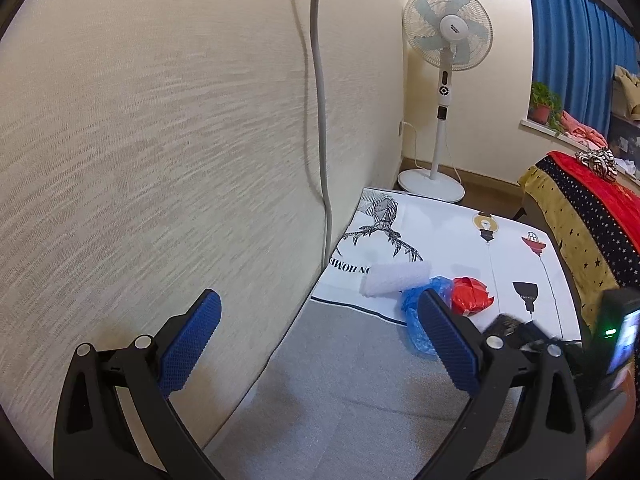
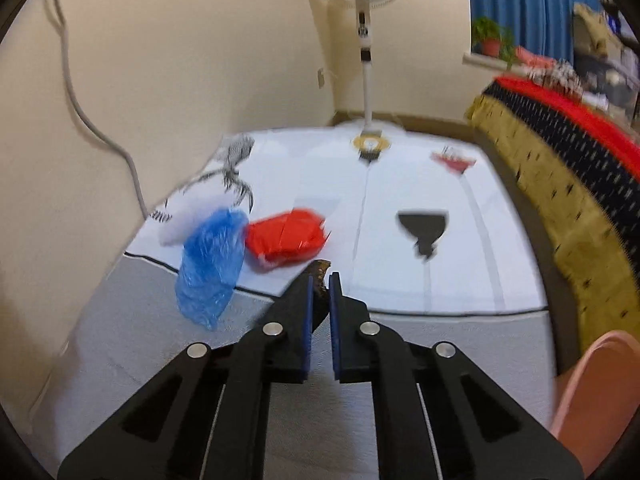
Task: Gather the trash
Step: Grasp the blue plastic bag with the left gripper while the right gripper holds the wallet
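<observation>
On a white printed cloth (image 1: 448, 240) lie a white crumpled piece (image 1: 394, 280), a blue plastic bag (image 1: 414, 322) and a red plastic wad (image 1: 472, 294). My left gripper (image 1: 320, 296) is open and empty, close to the wall and short of the blue bag. In the right wrist view the same blue bag (image 2: 212, 268), red wad (image 2: 286, 240) and white piece (image 2: 180, 220) lie ahead and to the left. My right gripper (image 2: 322, 278) is shut on a small dark brown scrap (image 2: 321, 267), held above the grey mat. That gripper shows blurred at the right of the left wrist view (image 1: 516, 328).
The cream wall (image 1: 160, 140) with a grey cable (image 1: 320, 120) runs along the left. A standing fan (image 1: 446, 36) is in the far corner. A bed with a star-patterned blanket (image 1: 580, 232) borders the right. A pink container edge (image 2: 596, 392) sits at the lower right.
</observation>
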